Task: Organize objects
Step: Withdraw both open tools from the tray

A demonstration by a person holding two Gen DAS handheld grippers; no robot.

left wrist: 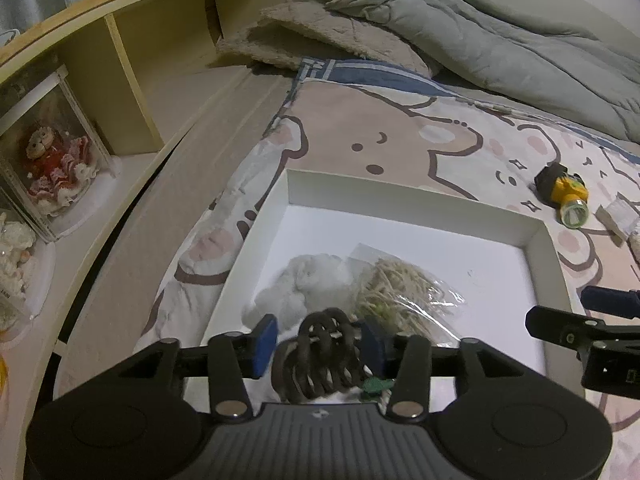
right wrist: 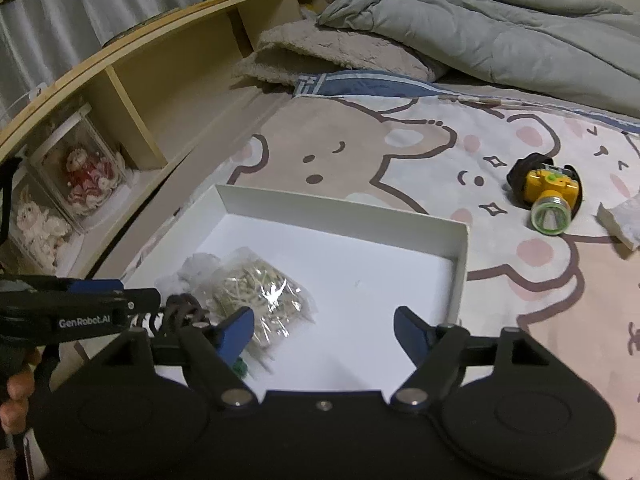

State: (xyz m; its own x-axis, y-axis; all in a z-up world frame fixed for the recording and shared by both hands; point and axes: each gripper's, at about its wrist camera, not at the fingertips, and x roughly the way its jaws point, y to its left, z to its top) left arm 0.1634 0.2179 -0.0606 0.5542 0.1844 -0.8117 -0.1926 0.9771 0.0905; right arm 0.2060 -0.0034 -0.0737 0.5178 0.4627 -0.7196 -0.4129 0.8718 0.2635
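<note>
While "GenRobot.AI" marks left gripper (right wrist: 132, 308), jaws around hair claw (left wrist: 326, 354), right gripper (right wrist: 324, 330) released

Dim indoor light, strong fisheye bending at edges, soft blur throughout.

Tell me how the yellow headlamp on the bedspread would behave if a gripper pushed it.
The yellow headlamp looks rigid and light. Its round lens housing may let it roll or pivot. Its black strap would probably drag on the soft bedspread.

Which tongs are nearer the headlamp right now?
Right. The right tongs hover over the white box, nearer the headlamp; the left tongs sit further away, around a hair claw.
</note>
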